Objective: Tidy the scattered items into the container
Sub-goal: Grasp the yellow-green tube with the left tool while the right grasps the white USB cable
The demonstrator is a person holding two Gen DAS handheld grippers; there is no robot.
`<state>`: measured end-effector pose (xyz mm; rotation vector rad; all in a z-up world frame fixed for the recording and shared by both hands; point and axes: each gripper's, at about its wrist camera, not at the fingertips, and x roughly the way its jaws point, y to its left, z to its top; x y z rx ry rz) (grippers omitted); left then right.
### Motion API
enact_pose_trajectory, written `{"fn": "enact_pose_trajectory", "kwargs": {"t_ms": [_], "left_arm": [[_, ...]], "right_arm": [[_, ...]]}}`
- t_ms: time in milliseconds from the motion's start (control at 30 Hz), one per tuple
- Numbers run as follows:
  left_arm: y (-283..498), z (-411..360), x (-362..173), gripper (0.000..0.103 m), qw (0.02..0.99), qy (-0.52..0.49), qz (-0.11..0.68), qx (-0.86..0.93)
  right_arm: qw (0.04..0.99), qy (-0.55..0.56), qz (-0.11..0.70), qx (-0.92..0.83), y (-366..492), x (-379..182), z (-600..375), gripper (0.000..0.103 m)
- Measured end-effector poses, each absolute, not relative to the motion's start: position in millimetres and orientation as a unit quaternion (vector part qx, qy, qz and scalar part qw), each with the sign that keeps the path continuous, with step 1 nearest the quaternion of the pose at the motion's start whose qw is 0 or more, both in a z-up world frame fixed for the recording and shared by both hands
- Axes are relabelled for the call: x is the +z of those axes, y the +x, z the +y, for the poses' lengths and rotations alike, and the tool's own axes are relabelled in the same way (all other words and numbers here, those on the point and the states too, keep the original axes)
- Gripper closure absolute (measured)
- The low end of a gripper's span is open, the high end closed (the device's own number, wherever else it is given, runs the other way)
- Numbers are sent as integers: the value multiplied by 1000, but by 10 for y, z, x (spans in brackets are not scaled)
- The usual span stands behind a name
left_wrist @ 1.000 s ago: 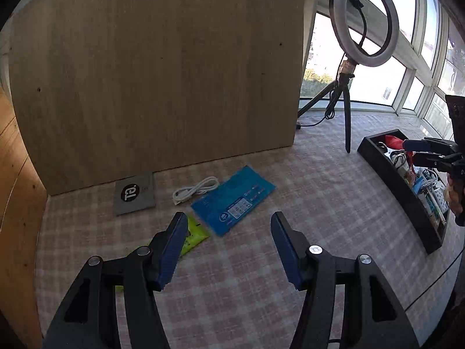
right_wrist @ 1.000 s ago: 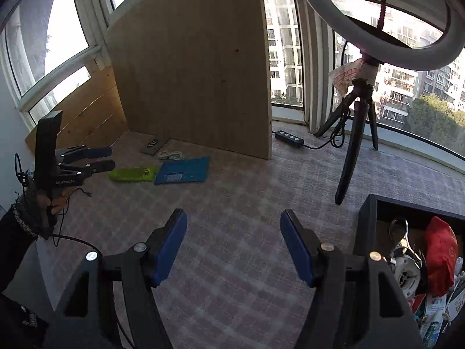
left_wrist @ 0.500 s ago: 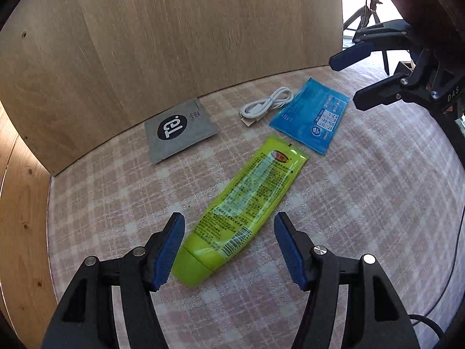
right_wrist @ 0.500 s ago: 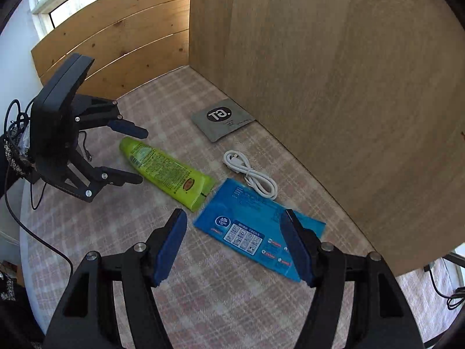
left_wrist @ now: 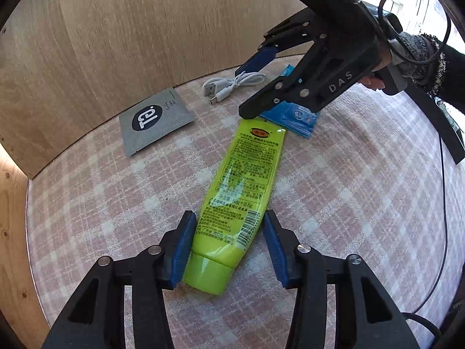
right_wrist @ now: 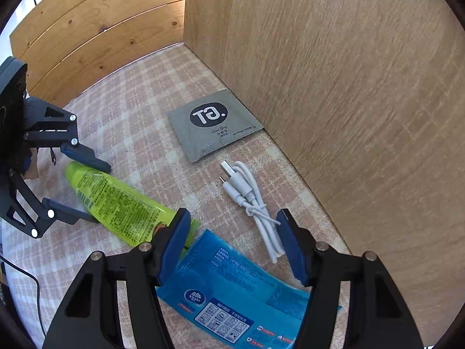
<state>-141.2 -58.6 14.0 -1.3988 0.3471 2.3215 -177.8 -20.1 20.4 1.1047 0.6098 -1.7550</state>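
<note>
A second before, our tongs were up high. Now our left tongs (left_wrist: 228, 242) were closing around the green tube (left_wrist: 238, 200) on the counter (left_wrist: 348, 203), and our right tongs (right_wrist: 232, 244) were closing over the blue pack (right_wrist: 232, 290), not gripping yet. Both could go into the container soon.

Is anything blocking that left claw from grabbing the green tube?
Nothing visible. The left claw already straddles the cap end of the green tube, its jaws closing with the tube between them. The right claw is over the tube's far end.

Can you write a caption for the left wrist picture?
Left gripper closing around the green tube, while the right gripper reaches over the blue packet.
</note>
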Motion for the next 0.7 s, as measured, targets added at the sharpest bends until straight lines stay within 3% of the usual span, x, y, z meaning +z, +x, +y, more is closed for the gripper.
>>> {"fn": "enact_pose_trajectory", "kwargs": {"t_ms": [133,200,233,700], "left_arm": [[-1341,-547,151,64,196,-494,121,838],[-1307,-547,159,65,196,-494,107,841],[-1285,-552,166,65,195,-493,99,842],[-1164,-677,636,73,164,-453,43,875]], "right_arm": [[458,445,255,-726,-1807,213,-229,65],[456,447,255,-726,-1802,224,-232,84],[461,450,251,-723,-1795,232,-227,87],[455,402,145,-781,-1638,846,193,87]]}}
